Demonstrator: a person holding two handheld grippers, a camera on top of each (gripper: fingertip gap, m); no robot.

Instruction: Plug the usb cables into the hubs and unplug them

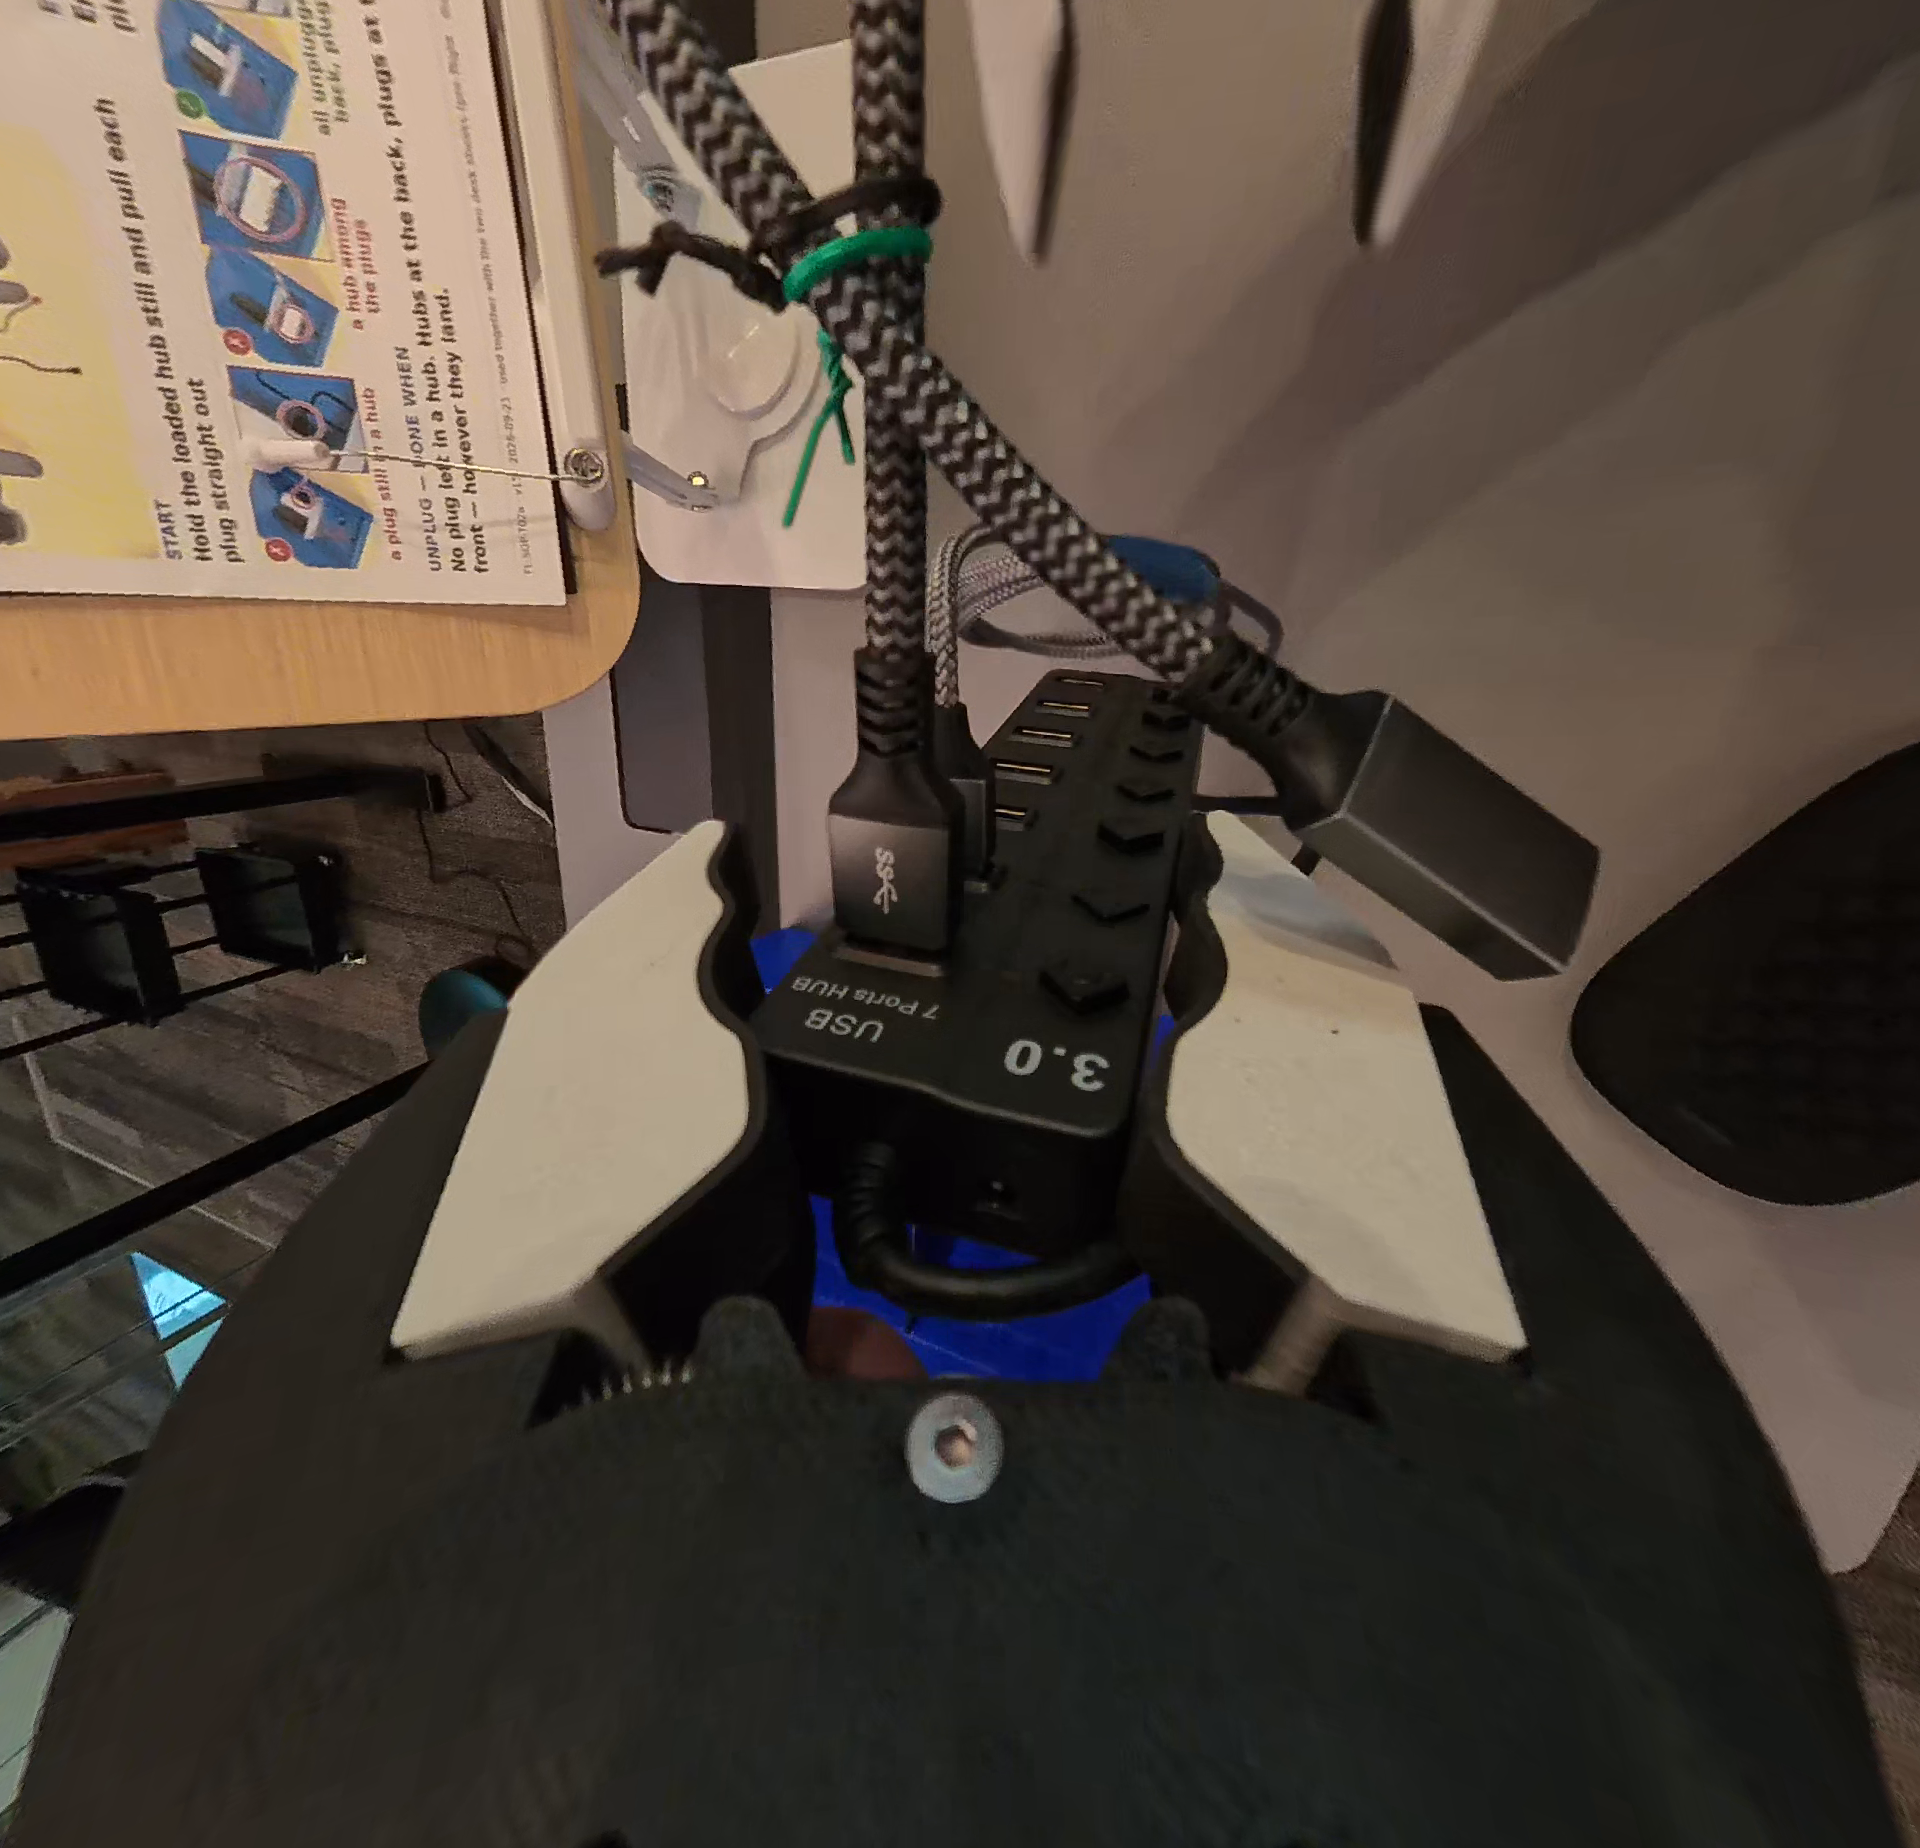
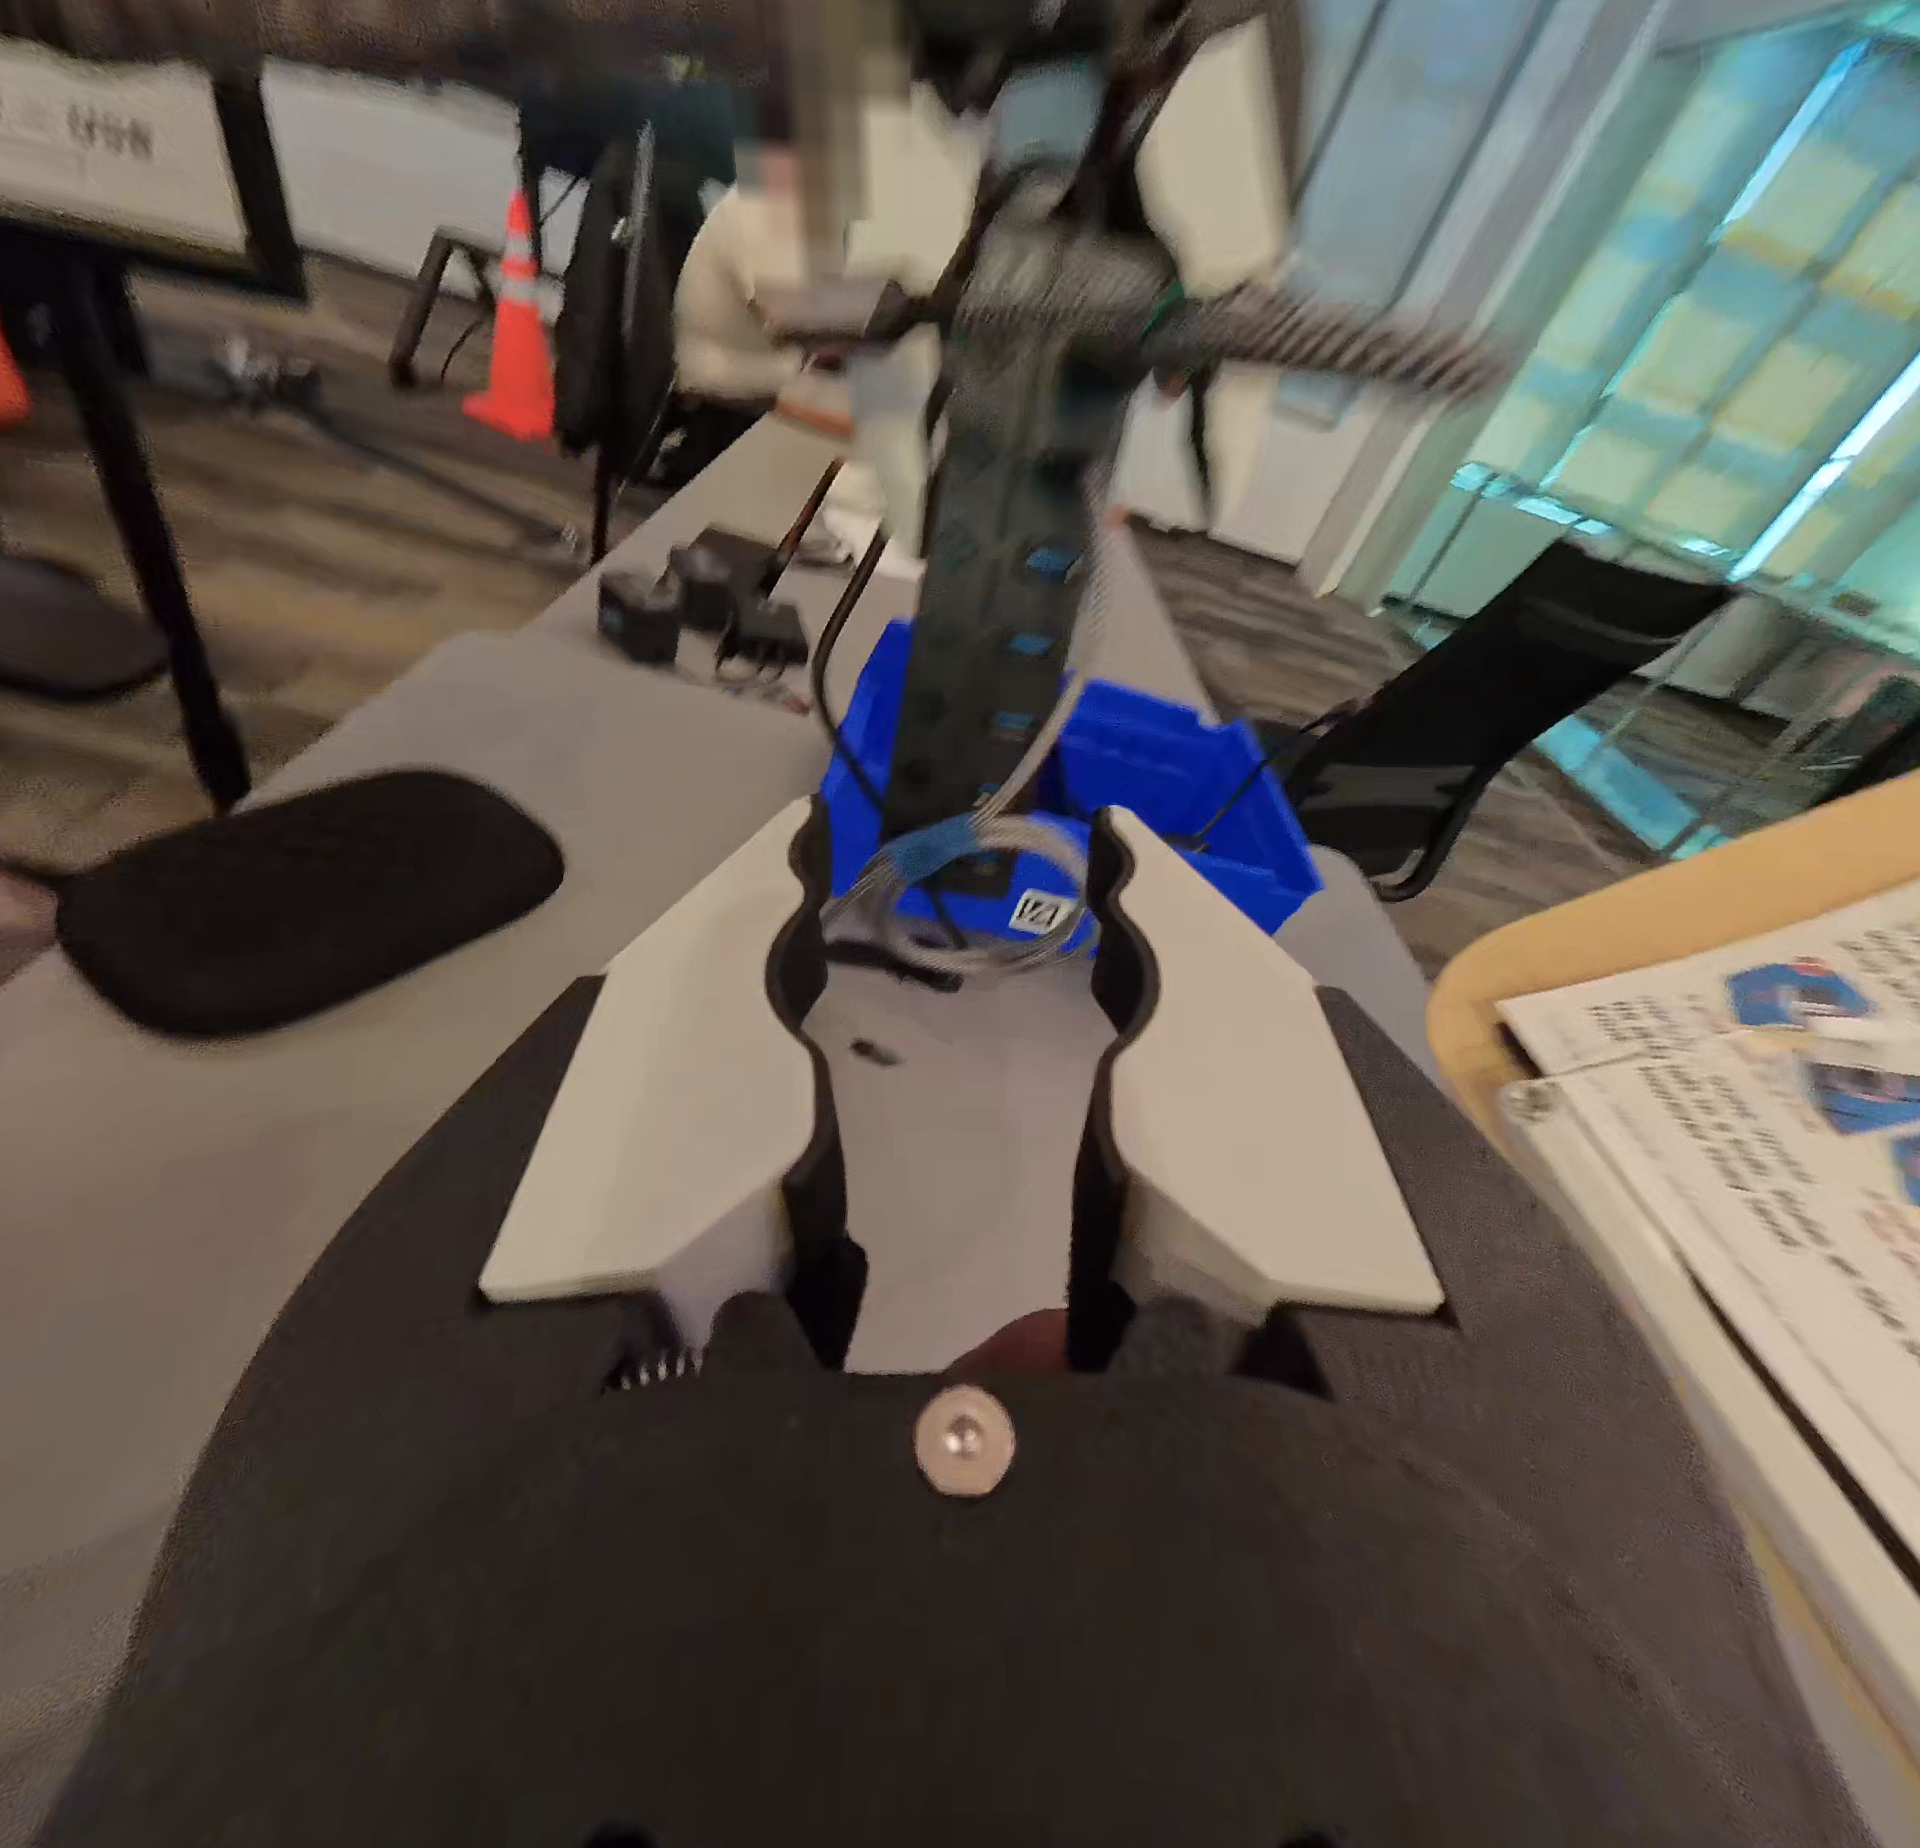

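Left gripper [image 1: 961, 925] is clamped on the sides of a black USB hub [image 1: 997, 977], held above a blue bin [image 2: 1164, 759]. 1 braided-cable plug [image 1: 894, 879] sits in the hub's nearest port, a 2nd plug sits just behind it, and a 3rd connector [image 1: 1444, 822] hangs free to the right of the hub. Right gripper [image 2: 956, 853] is empty, fingers spread wide over the grey table [image 2: 582, 749], pointing toward the bin; that view is blurred.
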